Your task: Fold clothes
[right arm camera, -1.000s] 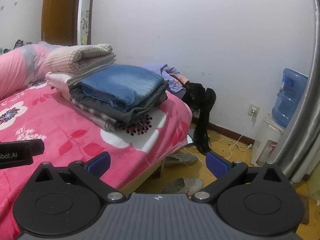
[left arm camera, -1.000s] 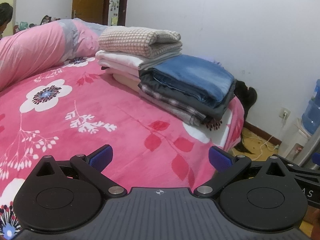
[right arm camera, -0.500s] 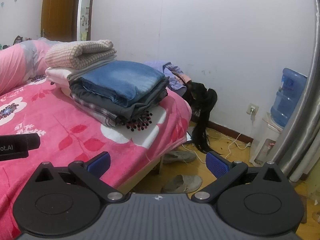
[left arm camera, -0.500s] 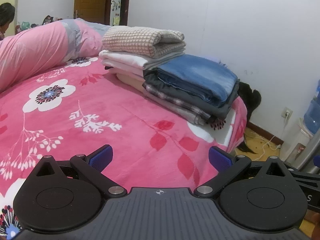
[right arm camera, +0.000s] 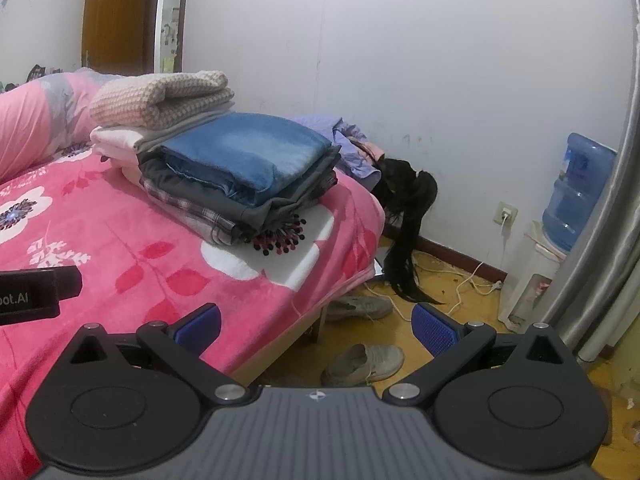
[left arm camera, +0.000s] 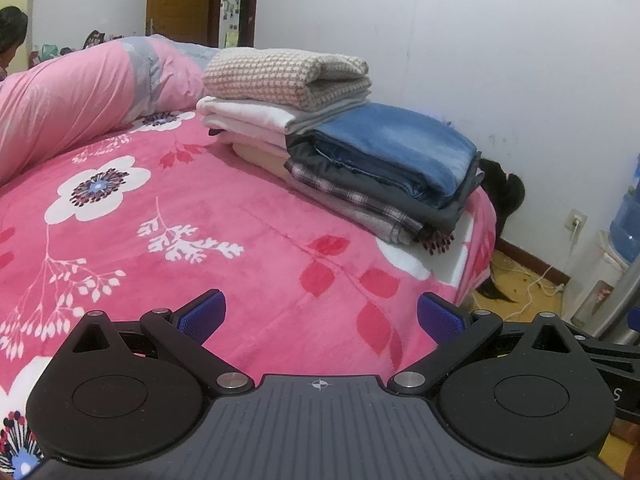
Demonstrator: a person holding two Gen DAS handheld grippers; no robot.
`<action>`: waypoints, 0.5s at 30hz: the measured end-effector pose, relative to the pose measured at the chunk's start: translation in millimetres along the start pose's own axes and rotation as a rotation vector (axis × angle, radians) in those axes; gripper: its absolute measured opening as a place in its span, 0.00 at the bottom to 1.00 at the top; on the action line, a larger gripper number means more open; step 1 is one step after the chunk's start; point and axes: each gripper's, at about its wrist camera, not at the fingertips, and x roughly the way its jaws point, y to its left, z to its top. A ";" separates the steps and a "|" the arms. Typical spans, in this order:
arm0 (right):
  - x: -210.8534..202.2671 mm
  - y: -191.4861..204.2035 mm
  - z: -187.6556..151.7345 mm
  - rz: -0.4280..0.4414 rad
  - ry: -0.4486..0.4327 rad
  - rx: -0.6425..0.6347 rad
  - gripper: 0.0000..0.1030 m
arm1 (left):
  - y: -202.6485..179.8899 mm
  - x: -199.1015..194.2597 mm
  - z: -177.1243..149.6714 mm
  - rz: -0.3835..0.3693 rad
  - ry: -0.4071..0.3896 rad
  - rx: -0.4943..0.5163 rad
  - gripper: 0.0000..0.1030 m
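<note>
Folded clothes lie in two stacks at the far corner of the pink floral bed (left arm camera: pixel 248 216). Folded blue jeans (left arm camera: pixel 396 148) top the nearer stack, over dark and plaid garments. A checked beige knit (left arm camera: pixel 280 76) tops the white and cream pieces behind. In the right wrist view the jeans (right arm camera: pixel 248 152) and knit (right arm camera: pixel 160 96) appear again. My left gripper (left arm camera: pixel 320 316) hovers open over the blanket, well short of the stacks, holding nothing. My right gripper (right arm camera: pixel 316 324) is open over the bed's edge and floor, empty.
A rolled pink duvet (left arm camera: pixel 68 100) lies along the bed's left. A purple garment (right arm camera: pixel 352 144) and black hair-like bundle (right arm camera: pixel 404 216) sit by the wall. Shoes (right arm camera: pixel 364 360), a white cable (right arm camera: pixel 468 284), a water bottle (right arm camera: pixel 580 192) and a curtain (right arm camera: pixel 612 216) are right of the bed.
Both views have drifted slightly, so the stacks sit a little farther right and lower in frame. Both grippers stay open and empty.
</note>
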 end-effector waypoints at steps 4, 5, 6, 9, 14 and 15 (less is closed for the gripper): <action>0.3 1.6 -0.1 0.002 0.000 -0.005 1.00 | -0.3 -0.1 -0.4 0.000 0.001 0.000 1.00; 0.4 1.9 0.2 0.003 -0.001 -0.006 1.00 | -0.4 -0.1 -0.3 0.000 0.001 0.000 1.00; 0.3 2.0 0.1 0.002 -0.001 -0.006 1.00 | -0.3 -0.1 -0.3 -0.001 0.002 0.001 1.00; 0.5 2.0 0.1 0.001 0.000 -0.006 1.00 | -0.5 -0.6 0.1 -0.001 0.001 0.001 1.00; -0.2 2.0 0.0 -0.001 -0.001 -0.006 1.00 | -0.8 -0.3 -1.2 0.001 0.001 -0.001 1.00; 0.0 2.2 0.3 -0.001 -0.001 -0.007 1.00 | -0.7 -0.3 -1.2 0.001 0.000 -0.002 1.00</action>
